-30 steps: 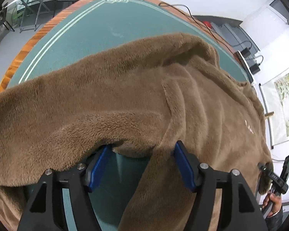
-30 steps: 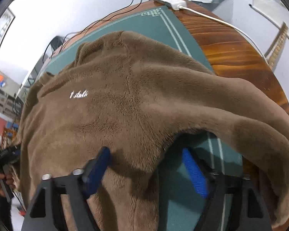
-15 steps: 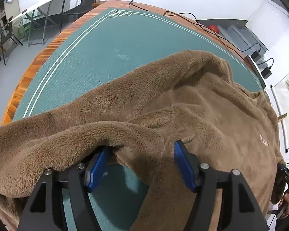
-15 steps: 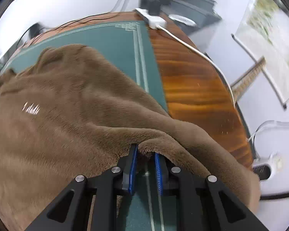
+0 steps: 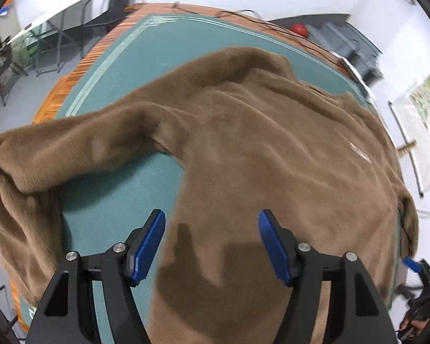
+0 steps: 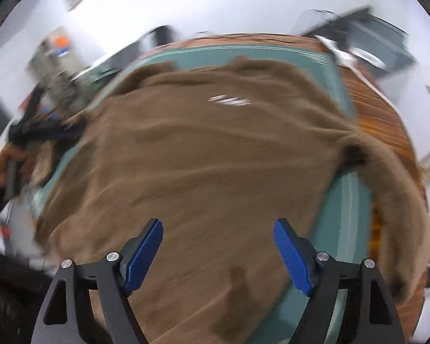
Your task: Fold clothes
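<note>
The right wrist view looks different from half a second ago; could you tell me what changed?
The right gripper, shut on the sweater's sleeve edge half a second ago, has let go and now stands open over the body. The left gripper has pulled back from the underarm fold. The sweater remains spread on the green mat.

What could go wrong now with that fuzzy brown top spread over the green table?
1. In the left wrist view, one sleeve bunches over the table's edge; its weight might drag the brown fleece sweatshirt crooked.
2. In the right wrist view, the other sleeve hangs off the far side too, so a fold could turn out lopsided.
3. Both the left tongs and right tongs are open above the fabric; the thick pile could slip from a shallow pinch.
</note>
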Demonstrator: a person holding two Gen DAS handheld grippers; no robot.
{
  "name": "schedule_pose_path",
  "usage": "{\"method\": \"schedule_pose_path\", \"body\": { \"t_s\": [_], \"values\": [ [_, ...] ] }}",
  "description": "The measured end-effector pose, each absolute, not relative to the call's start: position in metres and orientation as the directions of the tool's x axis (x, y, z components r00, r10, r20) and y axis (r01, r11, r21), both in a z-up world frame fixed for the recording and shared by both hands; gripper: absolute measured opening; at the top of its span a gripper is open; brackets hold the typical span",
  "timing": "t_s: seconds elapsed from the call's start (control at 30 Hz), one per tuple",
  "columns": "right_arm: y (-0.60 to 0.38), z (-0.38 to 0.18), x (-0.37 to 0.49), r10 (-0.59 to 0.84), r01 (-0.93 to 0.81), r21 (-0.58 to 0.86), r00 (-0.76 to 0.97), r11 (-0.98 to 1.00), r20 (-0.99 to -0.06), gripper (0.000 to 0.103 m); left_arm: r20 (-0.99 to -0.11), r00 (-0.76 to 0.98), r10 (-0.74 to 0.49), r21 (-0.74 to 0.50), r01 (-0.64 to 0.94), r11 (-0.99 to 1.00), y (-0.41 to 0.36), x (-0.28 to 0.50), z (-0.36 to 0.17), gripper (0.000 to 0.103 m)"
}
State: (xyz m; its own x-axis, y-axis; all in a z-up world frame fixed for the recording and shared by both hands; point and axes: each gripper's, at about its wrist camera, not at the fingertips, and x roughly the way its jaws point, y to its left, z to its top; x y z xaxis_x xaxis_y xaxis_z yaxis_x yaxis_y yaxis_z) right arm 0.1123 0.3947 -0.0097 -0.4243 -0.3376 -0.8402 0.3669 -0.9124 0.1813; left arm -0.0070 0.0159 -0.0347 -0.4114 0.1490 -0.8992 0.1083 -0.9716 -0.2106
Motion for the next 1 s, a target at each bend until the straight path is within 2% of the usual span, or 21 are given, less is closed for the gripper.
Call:
{"method": "schedule_pose_path", "body": {
  "t_s": [0.07, 0.17, 0.37, 0.53, 0.7, 0.87, 0.9, 1.0],
  "values": [
    [0.377, -0.018, 0.128, -0.367, 0.427, 0.189, -0.385, -0.884, -0.847, 0.082, -0.898, -0.409, 0.164, -0.208, 0.065, -0.976, 0.039, 0.001, -0.035, 0.072],
    [0.364, -0.037, 0.148, -0.318, 0.457, 0.134, -0.355, -0.879, -0.879, 0.082, -0.902, -0.393, 0.182, -0.206, 0.020, -0.978, 0.067, 0.013, -0.041, 0.072],
    [0.387, -0.066, 0.174, -0.244, 0.388, 0.106, -0.327, -0.915, -0.913, 0.082, -0.928, -0.328, 0.176, -0.197, 0.032, -0.980, 0.093, 0.029, -0.066, 0.072],
    [0.400, -0.068, 0.185, -0.260, 0.348, 0.132, -0.352, -0.928, -0.899, 0.082, -0.940, -0.304, 0.156, -0.178, 0.046, -0.983, 0.103, 0.035, -0.073, 0.072],
    [0.486, -0.056, 0.192, -0.325, 0.012, 0.365, -0.488, -0.931, -0.810, 0.082, -0.937, -0.316, 0.152, -0.175, 0.044, -0.984, 0.106, 0.037, -0.065, 0.072],
    [0.578, -0.048, 0.202, -0.322, -0.292, 0.608, -0.639, -0.739, -0.699, 0.082, -0.937, -0.315, 0.149, -0.167, 0.032, -0.985, 0.113, 0.035, -0.058, 0.073],
    [0.592, -0.046, 0.206, -0.278, -0.341, 0.605, -0.657, -0.720, -0.701, 0.082, -0.937, -0.314, 0.151, -0.167, 0.025, -0.986, 0.116, 0.035, -0.057, 0.073],
    [0.591, -0.029, 0.202, 0.019, -0.419, 0.291, -0.597, -0.860, -0.802, 0.082, -0.935, -0.311, 0.168, -0.175, -0.006, -0.985, 0.126, 0.030, -0.052, 0.076]
  ]
}}
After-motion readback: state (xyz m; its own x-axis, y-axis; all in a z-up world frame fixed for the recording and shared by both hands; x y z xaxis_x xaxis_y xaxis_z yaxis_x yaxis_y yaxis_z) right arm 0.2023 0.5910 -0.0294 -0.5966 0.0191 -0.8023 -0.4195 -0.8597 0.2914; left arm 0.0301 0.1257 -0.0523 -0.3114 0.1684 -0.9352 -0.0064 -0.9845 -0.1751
